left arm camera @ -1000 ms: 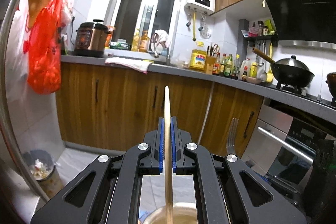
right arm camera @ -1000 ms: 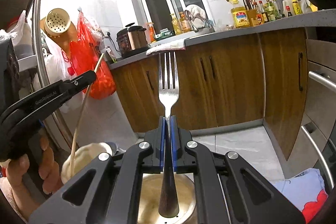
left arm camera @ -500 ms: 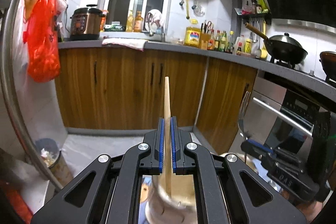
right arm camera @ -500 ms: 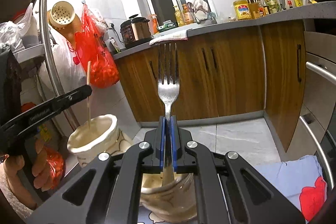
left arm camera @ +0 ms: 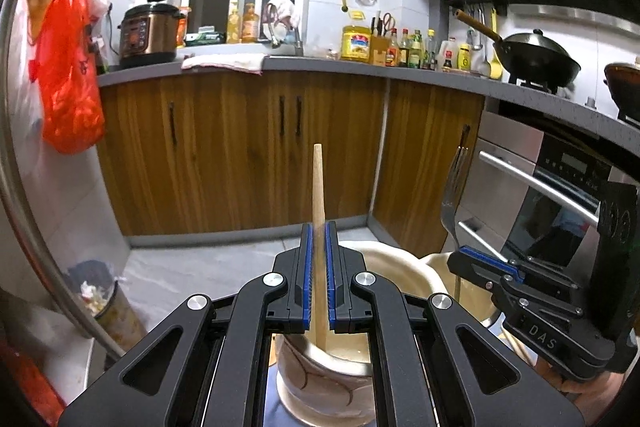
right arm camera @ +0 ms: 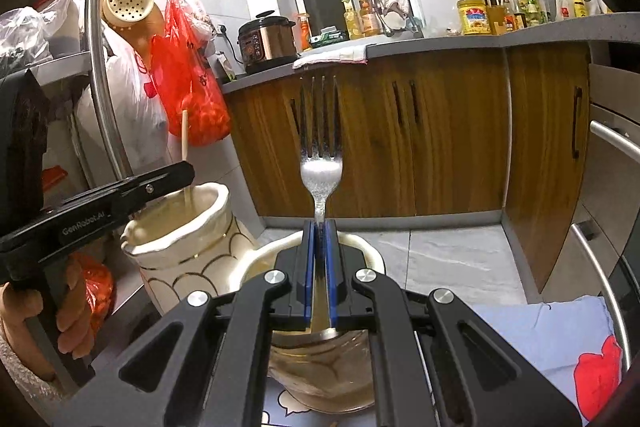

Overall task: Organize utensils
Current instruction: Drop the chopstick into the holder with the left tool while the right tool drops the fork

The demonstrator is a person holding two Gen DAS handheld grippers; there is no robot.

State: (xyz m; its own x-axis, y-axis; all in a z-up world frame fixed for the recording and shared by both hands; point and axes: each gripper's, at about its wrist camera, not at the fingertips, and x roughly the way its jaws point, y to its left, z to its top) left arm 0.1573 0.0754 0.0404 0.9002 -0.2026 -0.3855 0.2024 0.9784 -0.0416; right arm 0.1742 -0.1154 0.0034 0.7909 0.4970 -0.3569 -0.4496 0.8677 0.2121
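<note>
Two utensils in hand, neither released yet. Left side first: the left gripper (left arm camera: 318, 279) has its jaws pinched tight on a wooden chopstick (left arm camera: 319, 187), held near upright, with its lower end already dipped inside the mouth of the left ceramic holder (left arm camera: 320, 383), a cream pot with curved gold lines. From the right wrist view the same chopstick (right arm camera: 185, 143) sticks up above the left gripper (right arm camera: 176, 175) and runs down into that holder (right arm camera: 180, 247); cannot tell if its tip touches the bottom.

Right side: the right gripper (right arm camera: 319, 267) has its jaws clamped on the handle of a metal fork (right arm camera: 320, 147), tines up, with the handle end inside the right ceramic holder (right arm camera: 320, 367), which sits just beside the first pot. The left wrist view shows the fork (left arm camera: 454, 195) standing over that second pot's rim (left arm camera: 440, 261).

Progress, as judged: both items sorted to separate holders and part-lowered, so late in the placing step. Left to do: finish lowering, open both jaws, pull clear. Whether more utensils wait elsewhere is not visible. A blue cloth (right arm camera: 540, 339) lies under the pots.
</note>
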